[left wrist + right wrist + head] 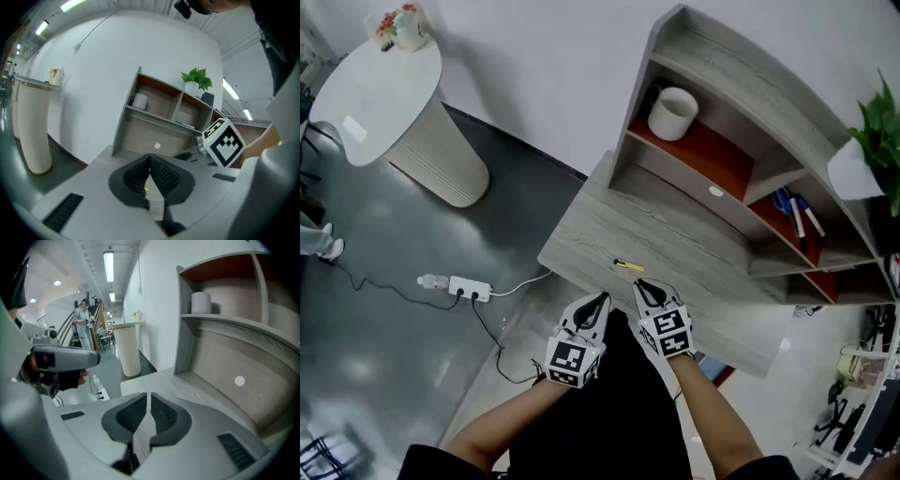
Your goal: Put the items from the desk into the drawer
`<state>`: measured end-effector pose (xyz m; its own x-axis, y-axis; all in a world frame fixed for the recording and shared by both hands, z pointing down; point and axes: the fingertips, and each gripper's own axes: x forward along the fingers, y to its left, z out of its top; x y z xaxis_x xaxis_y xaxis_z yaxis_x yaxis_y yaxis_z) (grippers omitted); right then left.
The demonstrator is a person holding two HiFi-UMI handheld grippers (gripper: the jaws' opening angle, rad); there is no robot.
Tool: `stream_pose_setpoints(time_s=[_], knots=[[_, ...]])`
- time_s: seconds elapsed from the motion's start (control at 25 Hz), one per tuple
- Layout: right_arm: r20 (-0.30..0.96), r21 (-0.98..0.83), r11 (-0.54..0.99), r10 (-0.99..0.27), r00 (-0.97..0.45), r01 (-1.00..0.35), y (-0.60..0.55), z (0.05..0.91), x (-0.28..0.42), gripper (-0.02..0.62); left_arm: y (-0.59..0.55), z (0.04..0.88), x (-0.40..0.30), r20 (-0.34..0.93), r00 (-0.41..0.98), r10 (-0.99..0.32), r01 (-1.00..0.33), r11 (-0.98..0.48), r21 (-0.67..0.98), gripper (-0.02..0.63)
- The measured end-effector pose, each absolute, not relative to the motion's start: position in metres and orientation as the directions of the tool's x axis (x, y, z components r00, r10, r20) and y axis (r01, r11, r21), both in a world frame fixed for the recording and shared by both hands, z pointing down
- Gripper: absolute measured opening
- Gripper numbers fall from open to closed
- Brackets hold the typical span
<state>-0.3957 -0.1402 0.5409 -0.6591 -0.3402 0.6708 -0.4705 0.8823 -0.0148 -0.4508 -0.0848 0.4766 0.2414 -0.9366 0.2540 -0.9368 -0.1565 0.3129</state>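
A small yellow item (628,266) lies on the grey wooden desk (694,262), near its front edge. My left gripper (602,298) hovers at that edge, just left of and below the item, jaws shut with nothing between them. My right gripper (645,284) is beside it, just right of the item, also shut and empty. In the left gripper view the left gripper (150,157) points at the shelf unit (159,117), with the right gripper's marker cube (224,140) at the right. In the right gripper view the right gripper (148,394) points over the desk top (154,376). No drawer shows.
The desk's shelf unit (741,122) holds a white cup (673,112) and pens (797,211). A potted plant (881,141) stands at the right. On the floor lie a power strip (469,289) and cable; a round white table (380,89) stands at far left.
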Motion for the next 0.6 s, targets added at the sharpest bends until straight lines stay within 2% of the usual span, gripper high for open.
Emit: stream_pose_setpoints(time_s=[0.16,0.2,0.28,0.6], knots=[[0.736,0.015,0.927,-0.264,-0.623,-0.376,-0.152,0.575,-0.405,0.027,-0.100,0.484,-0.455,0.278,0.215,-0.936,-0.941,-0.123,0.316,0.015],[0.754,0.023,0.939,-0.243,-0.611,-0.344,-0.155,0.583,-0.406,0.040,-0.104,0.486,-0.456,0.284,0.208,-0.936,-0.943,-0.114,0.313,0.015],[0.784,0.039,0.959,-0.202,-0.586,-0.279,-0.161,0.597,-0.409,0.110,-0.112,0.488,-0.460,0.294,0.190,-0.937,-0.947,-0.095,0.307,0.015],[0.870,0.051,0.995,-0.089,-0.484,-0.090,-0.171,0.663,-0.413,0.114,-0.130,0.498,-0.467,0.339,0.143,-0.930,-0.952,-0.036,0.304,0.015]])
